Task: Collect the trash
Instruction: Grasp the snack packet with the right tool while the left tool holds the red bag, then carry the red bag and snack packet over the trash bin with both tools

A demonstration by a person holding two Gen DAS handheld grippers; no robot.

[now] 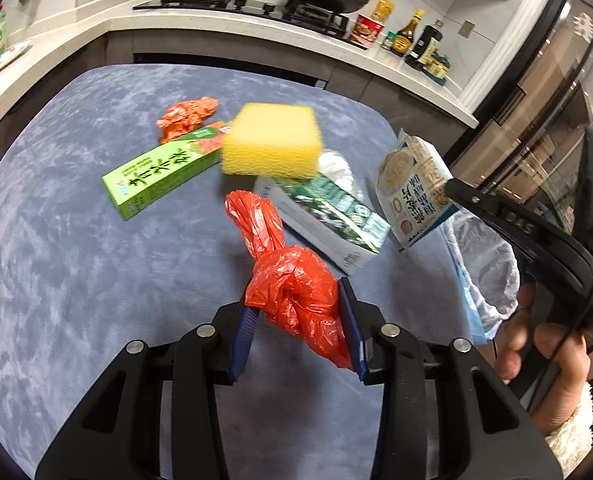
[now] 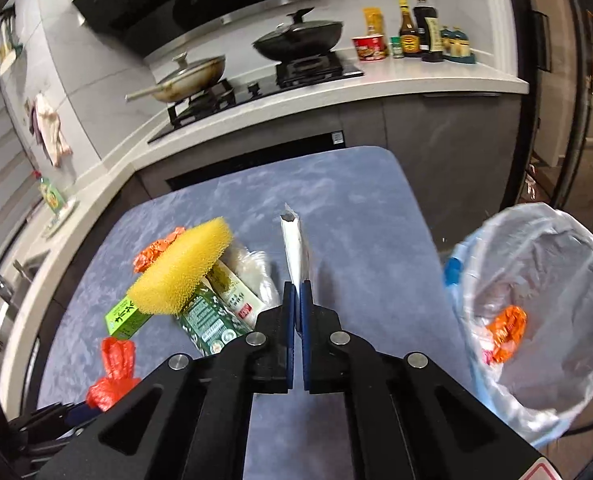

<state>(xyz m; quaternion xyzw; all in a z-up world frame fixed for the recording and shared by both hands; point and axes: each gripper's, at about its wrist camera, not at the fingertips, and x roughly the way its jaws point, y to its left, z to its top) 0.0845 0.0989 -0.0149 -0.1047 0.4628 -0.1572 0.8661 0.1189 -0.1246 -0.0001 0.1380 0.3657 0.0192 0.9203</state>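
Gripping left gripper (image 1: 298, 320): clamped on knotted red plastic bag (image 1: 292, 280).
Right gripper (image 2: 296, 312): pinching white snack packet (image 2: 294, 248) edge-on.
Bin (image 2: 536, 320): beside blue table (image 2: 356, 200).

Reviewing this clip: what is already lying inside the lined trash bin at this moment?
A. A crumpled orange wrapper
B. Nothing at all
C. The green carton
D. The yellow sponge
A: in the right wrist view a crumpled orange wrapper lies inside the lined trash bin, while the yellow sponge and green carton sit on the table.
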